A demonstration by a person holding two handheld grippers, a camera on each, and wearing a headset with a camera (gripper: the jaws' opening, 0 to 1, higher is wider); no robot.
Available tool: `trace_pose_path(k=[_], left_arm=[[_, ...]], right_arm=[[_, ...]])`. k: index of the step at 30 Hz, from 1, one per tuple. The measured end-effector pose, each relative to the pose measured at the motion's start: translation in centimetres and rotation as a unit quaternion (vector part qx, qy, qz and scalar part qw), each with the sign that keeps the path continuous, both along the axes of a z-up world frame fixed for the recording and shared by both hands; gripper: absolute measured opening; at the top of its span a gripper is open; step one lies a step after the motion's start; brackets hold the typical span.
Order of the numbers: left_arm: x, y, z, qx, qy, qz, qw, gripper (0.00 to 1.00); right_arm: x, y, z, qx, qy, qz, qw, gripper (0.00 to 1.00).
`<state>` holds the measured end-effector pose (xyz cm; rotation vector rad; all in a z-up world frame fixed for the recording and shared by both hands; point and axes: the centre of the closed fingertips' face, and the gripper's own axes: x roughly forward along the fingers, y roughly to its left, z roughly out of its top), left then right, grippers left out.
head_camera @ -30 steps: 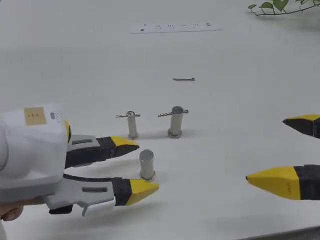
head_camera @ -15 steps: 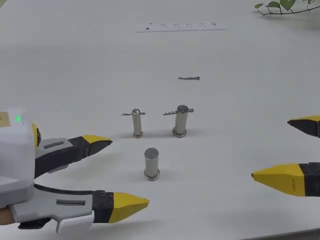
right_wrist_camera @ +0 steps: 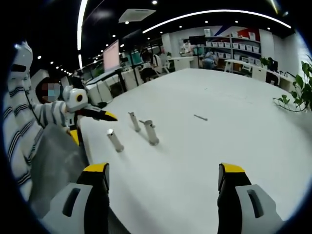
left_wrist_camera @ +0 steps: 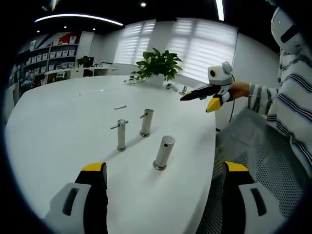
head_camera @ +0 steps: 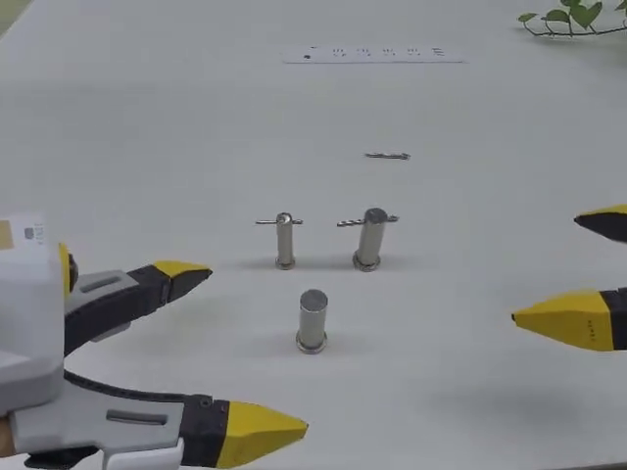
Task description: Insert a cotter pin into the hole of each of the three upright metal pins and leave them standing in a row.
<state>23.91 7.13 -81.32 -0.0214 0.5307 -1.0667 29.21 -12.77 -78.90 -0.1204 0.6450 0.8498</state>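
White table (head_camera: 147,147) is stretching away toward a power strip (head_camera: 374,54) at its far edge, with a plant (head_camera: 573,18) trailing in at the far right corner. Three metal pins are standing upright on it. The left pin (head_camera: 285,242) and right pin (head_camera: 370,239) are standing side by side in a row, near each other but apart. The left cotter (head_camera: 279,222) is sitting crosswise through the left pin's top, and the right cotter (head_camera: 355,222) is sticking through the right pin's top, mostly out to its left. The front pin (head_camera: 313,320) is standing alone with a plain top, nearer the person than the row and roughly between the other two. A loose cotter (head_camera: 387,156) is lying flat on the table well beyond the row, behind the right pin.

The left gripper (head_camera: 250,348) is hovering low to the left of the front pin. Its jaws are spreading wide and gripping nothing, with the tips pointing toward that pin but apart from it. The right gripper (head_camera: 546,267) is reaching in from the right edge, its jaws also gaping wide and carrying nothing, well apart from all three pins. In the left gripper view the front pin is showing nearest, between the two yellow-tipped jaws.
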Motion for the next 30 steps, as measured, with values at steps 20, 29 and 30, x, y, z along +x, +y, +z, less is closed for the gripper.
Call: trace_pose_path(k=[20, 29, 30], left_arm=[[-1.0, -0.5, 1.3, -0.024, 0.014, 0.03, 0.9992, 0.99], [-1.5, -0.7, 0.9, -0.024, 0.026, 0.033, 0.9988, 0.99], [-1.4, -0.5, 0.8, -0.021, 0.023, 0.036, 0.9989, 0.99]], right_arm=[[7.3, 3.4, -0.1, -0.029, 0.003, 0.093, 0.9952, 0.83], [9.8, 4.7, -1.1, -0.059, 0.008, 0.131, 0.9896, 0.82], [10.2, 4.8, -1.3, -0.063, 0.012, 0.133, 0.9891, 0.81]])
